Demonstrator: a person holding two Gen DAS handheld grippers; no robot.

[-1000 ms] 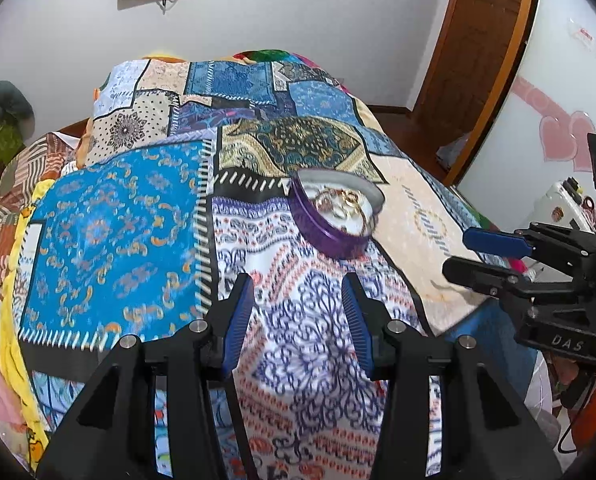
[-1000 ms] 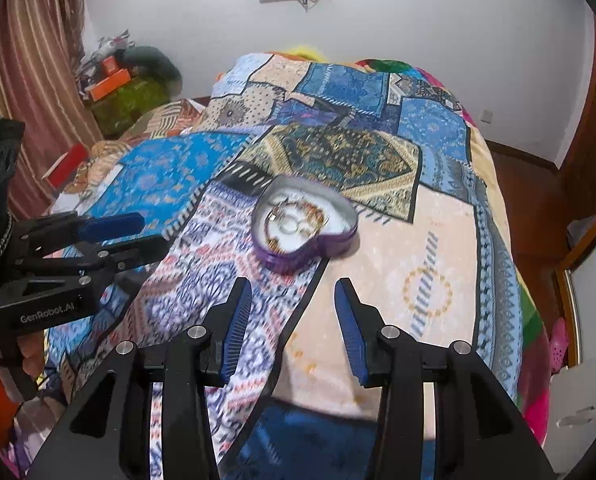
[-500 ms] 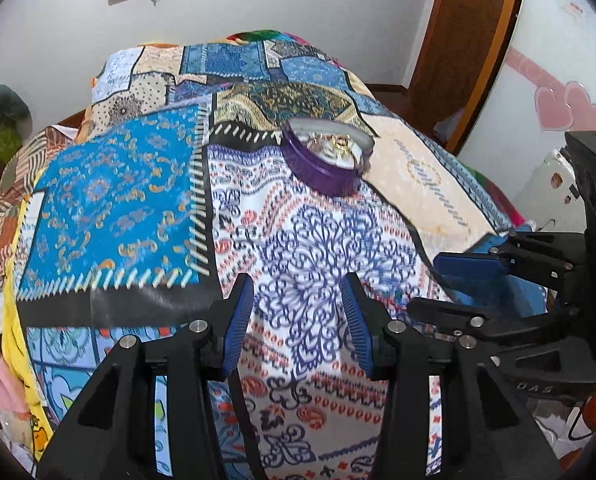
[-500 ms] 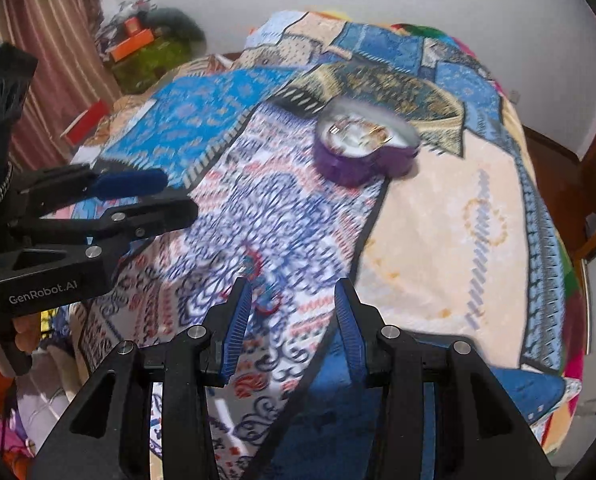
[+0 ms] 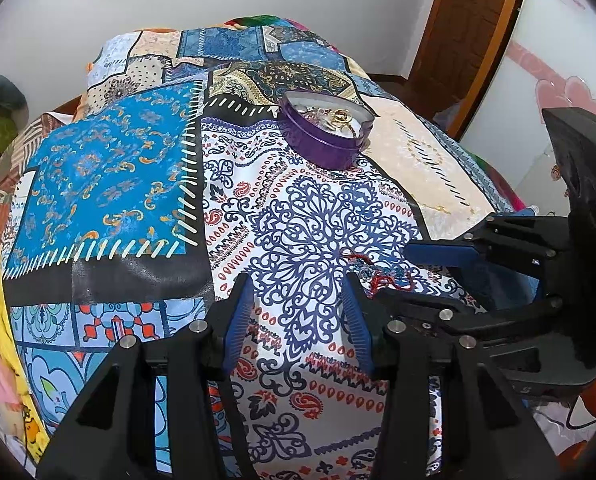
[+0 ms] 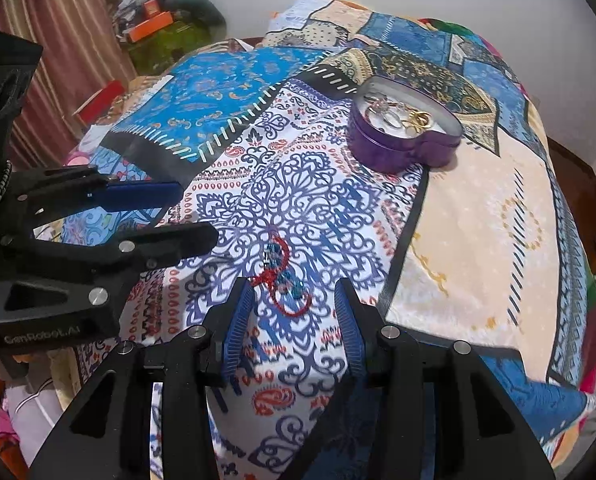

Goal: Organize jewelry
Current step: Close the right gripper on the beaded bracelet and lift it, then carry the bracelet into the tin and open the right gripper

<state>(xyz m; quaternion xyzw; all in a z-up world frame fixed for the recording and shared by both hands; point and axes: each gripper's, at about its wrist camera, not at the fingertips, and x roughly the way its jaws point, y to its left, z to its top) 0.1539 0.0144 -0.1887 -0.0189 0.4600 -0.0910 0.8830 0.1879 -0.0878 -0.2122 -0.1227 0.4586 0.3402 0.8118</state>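
Observation:
A purple heart-shaped tin [image 5: 323, 130] with gold jewelry inside sits open on the patchwork bedspread; it also shows in the right wrist view [image 6: 401, 128]. A red cord bracelet with blue beads [image 6: 282, 280] lies on the white and blue patch, just beyond my open right gripper [image 6: 294, 320]. In the left wrist view the bracelet [image 5: 377, 274] lies right of my open, empty left gripper [image 5: 298, 316], under the right gripper's fingers [image 5: 445, 252].
The bedspread [image 5: 110, 176] covers a bed that drops off at the near and right edges. A wooden door [image 5: 465, 32] stands at the back right. Clutter and a striped curtain [image 6: 58, 40] are at the left.
Both grippers have pulled back from the tin toward the near end of the bed. The bracelet has come into view in front of the right gripper. Both stayed open.

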